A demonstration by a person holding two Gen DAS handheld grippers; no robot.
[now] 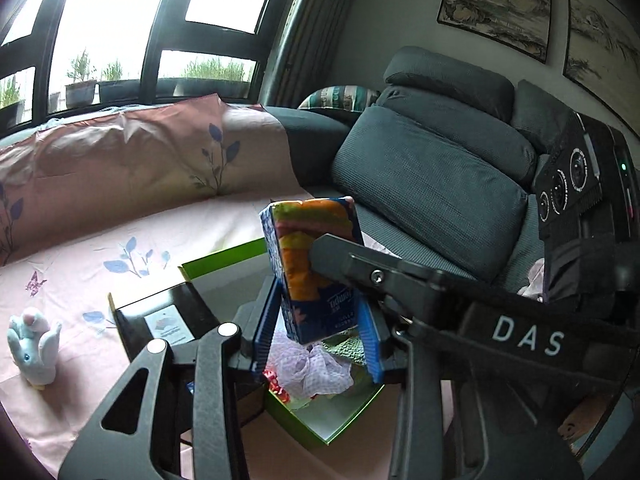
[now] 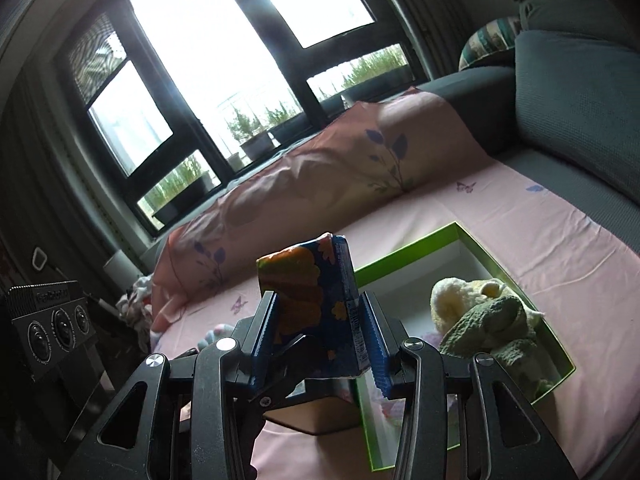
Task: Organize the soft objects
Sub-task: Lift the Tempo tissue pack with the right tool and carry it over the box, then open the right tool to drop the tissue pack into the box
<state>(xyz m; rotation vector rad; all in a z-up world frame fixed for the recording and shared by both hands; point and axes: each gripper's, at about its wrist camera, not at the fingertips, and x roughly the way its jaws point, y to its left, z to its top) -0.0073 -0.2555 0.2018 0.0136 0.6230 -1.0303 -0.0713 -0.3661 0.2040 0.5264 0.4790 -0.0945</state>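
Observation:
A blue and orange tissue pack (image 1: pixel 316 264) stands upright between both grippers above a green box (image 1: pixel 336 420). My left gripper (image 1: pixel 318 332) has its blue pads on the pack's lower end. My right gripper (image 1: pixel 340 252) reaches in from the right and presses the pack's upper side. In the right wrist view the right gripper (image 2: pixel 320 340) is shut on the tissue pack (image 2: pixel 310 304). The green box (image 2: pixel 460 236) holds a cream and green plush toy (image 2: pixel 480 312) and a lilac cloth (image 1: pixel 308 368).
The box lies on a pink flowered sheet (image 1: pixel 120 232) over a sofa. A small blue plush toy (image 1: pixel 34 344) lies on the sheet at the left. The black box lid (image 1: pixel 160 320) lies beside the box. Grey cushions (image 1: pixel 432 176) stand at the right.

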